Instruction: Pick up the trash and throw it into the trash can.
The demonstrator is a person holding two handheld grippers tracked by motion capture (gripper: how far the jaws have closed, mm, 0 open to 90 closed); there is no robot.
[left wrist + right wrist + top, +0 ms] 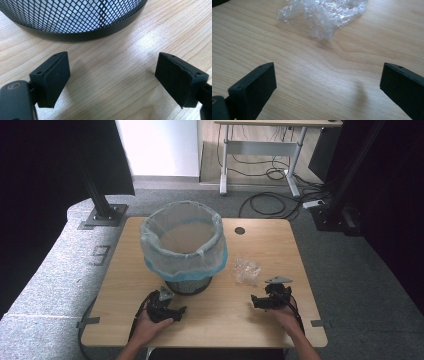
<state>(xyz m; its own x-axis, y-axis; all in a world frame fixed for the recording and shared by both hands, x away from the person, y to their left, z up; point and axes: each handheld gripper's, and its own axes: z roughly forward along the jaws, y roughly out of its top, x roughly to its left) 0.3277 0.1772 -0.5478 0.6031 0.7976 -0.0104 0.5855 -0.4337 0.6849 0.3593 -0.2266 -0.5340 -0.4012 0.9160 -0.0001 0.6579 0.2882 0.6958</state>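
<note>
The left gripper (112, 80) is held low over the table with its jaws spread wide, and nothing is gripped between them. Its flat black pads (56, 77) look matte and slightly rubbery; the edge of the right one is a little rough. Just beyond them the round black wire-mesh waste basket (75, 17) is seen, with a diamond-pattern wall and a smooth solid band at its foot. In the high view this basket is lined with a thin translucent bag (182, 245), whitish with a blue tint, folded down over the rim.

The right gripper (327, 90) is also opened wide and empty, its black jaws rectangular and blunt. Ahead of it, near but not touched, a crumpled piece of clear plastic film (324, 15) is lying, shiny and wrinkled, to the right of the basket.

Everything is carried by the light wooden table (210, 325) with rounded corners and a visible grain.
</note>
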